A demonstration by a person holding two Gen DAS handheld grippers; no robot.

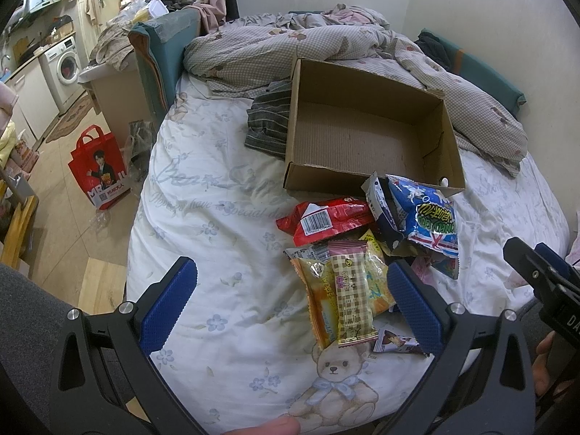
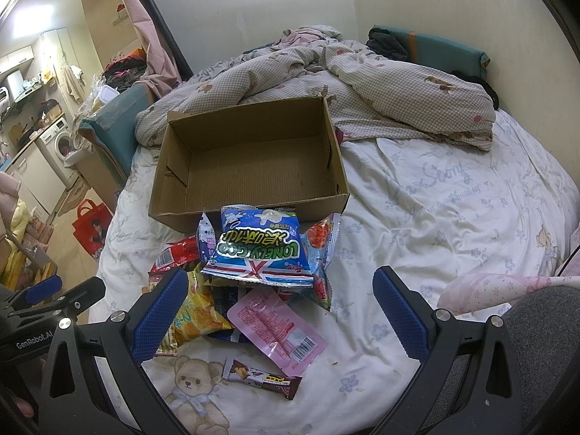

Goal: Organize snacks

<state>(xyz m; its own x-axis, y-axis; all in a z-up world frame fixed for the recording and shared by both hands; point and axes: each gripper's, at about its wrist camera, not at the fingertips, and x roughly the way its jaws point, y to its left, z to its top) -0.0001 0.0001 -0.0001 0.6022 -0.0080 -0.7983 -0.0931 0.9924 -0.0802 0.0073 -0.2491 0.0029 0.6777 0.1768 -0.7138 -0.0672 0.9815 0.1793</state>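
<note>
Left tongs [image 1: 290, 301] spread wide, empty, above the near end of the snacks [image 2: 253, 275]. Right tongs [image 2: 281, 308] likewise wide, empty, over the same pile. Snacks heaped on the white sheet [image 2: 435, 217], just in front of an empty open box [image 2: 250, 156]: blue bag [image 2: 259, 250] on top, touching box wall; red bag [image 1: 326, 219], yellow packs [image 1: 322, 301], checked bar [image 1: 351, 297], pink pack [image 2: 279, 326]. Small bar [image 2: 261, 378] apart, nearest.

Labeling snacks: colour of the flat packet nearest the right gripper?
Pink packet, barcode at one end; right wrist view.
</note>
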